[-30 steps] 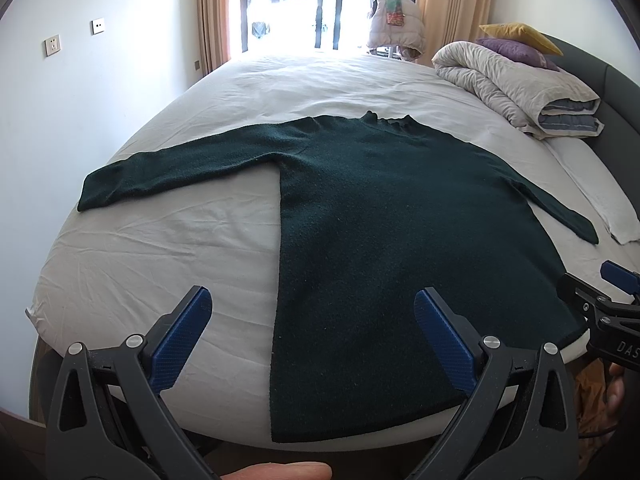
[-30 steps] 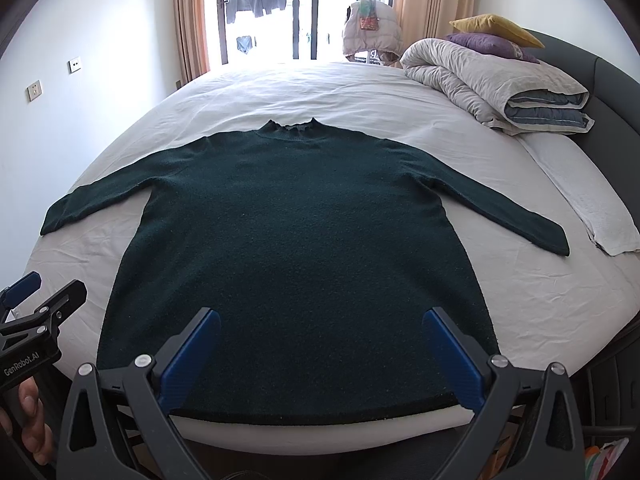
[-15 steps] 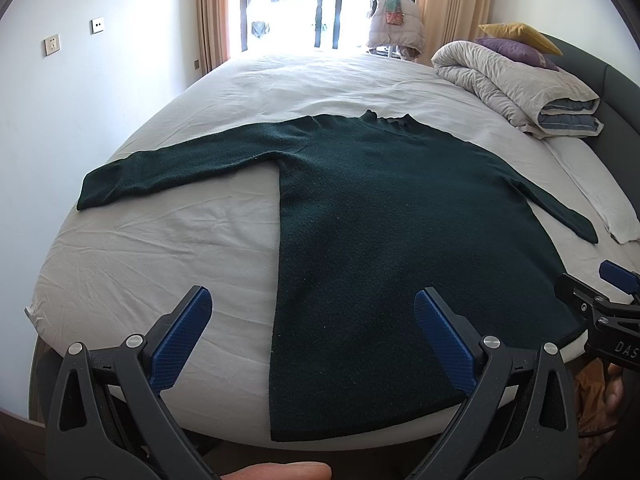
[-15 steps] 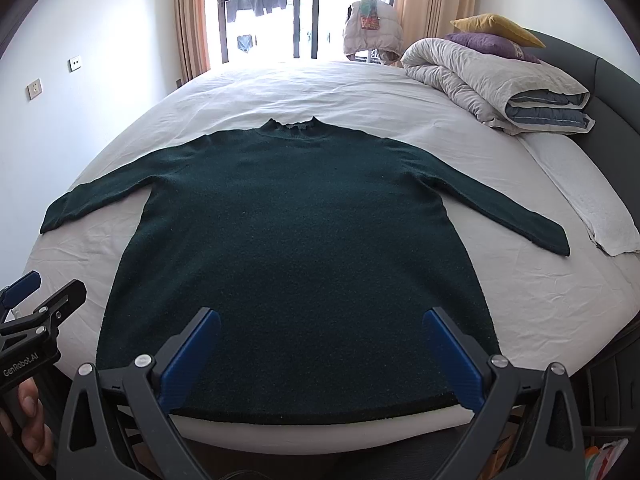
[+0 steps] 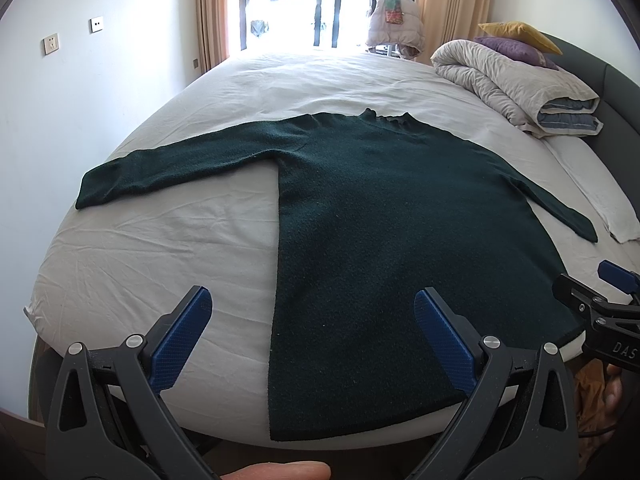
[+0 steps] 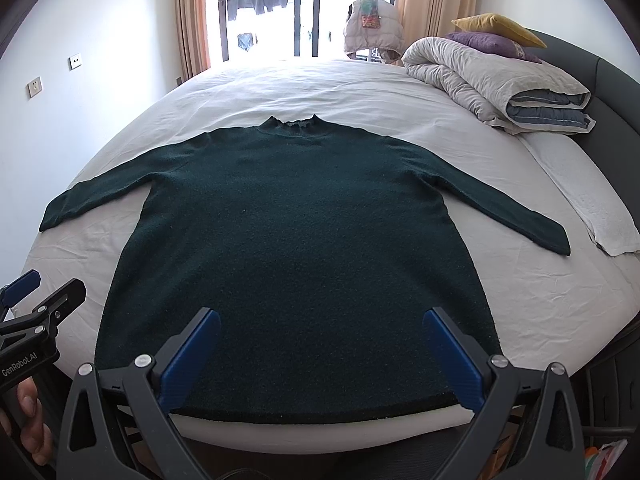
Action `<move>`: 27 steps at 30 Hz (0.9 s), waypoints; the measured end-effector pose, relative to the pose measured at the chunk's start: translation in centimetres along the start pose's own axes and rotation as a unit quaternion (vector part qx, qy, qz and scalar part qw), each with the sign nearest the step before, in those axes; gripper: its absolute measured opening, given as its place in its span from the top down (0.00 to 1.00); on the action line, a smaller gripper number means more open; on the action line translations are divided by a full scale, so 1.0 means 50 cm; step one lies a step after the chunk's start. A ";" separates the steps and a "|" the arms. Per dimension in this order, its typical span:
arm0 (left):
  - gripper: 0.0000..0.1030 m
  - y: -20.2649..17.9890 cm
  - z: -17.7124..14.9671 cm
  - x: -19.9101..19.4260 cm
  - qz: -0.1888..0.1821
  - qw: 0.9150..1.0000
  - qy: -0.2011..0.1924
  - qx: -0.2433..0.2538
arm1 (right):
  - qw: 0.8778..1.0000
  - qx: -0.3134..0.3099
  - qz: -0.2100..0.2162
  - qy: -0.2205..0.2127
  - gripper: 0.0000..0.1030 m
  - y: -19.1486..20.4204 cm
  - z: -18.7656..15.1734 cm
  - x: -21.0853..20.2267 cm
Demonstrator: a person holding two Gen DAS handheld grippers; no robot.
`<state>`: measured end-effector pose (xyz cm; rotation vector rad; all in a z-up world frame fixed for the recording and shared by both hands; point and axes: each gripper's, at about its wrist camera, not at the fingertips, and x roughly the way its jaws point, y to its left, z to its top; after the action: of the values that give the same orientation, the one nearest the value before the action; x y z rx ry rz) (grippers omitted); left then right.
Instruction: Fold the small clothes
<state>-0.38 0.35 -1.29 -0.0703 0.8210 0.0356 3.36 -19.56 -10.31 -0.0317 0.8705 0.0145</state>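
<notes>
Item: dark green sweater (image 6: 296,240), long-sleeved, laid flat and face up on the white bed sheet (image 6: 540,300). Collar toward 12 o'clock, hem at 6 o'clock along the near mattress edge. One sleeve (image 6: 96,196) runs out toward 9 o'clock, the other (image 6: 504,212) toward 3 o'clock.

Tools: left gripper (image 5: 312,340), jaws spread wide, holding nothing, poised short of the sweater's hem with the garment's side edge between its fingers. Right gripper (image 6: 320,356), likewise wide and empty, centred over the hem.

Progress: judged not begun. No fold shows; both sleeves and the body lie fully spread. Everything remains: sleeves in, sides over, body doubled.

Other stock: rolled duvet (image 6: 496,84) at 2 o'clock with yellow pillow (image 6: 496,26) and purple pillow (image 6: 488,42) on it; a white towel (image 6: 600,208) at 3 o'clock.

Hidden or unclear: the hem's middle sits behind the gripper bodies; whether any fingertip touches cloth cannot be told. The holding hands are mostly out of frame. Fisheye bending distorts the bed's outline.
</notes>
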 end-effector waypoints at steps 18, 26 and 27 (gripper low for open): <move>0.00 -0.004 -0.005 0.001 -0.002 1.000 0.002 0.001 | 1.000 0.000 0.000 0.003 0.00 0.004 0.001 0.005; 0.00 -0.009 -0.007 0.005 -0.009 1.000 0.006 0.003 | 1.000 -0.001 0.000 0.005 0.00 0.001 -0.004 0.007; 0.00 -0.007 -0.005 0.006 -0.009 1.000 0.007 0.003 | 1.000 -0.001 0.000 0.005 0.00 0.002 -0.004 0.007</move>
<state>-0.32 0.00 -1.68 -0.0735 0.8340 0.0156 3.46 -19.49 -10.70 -0.0341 0.8798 0.0151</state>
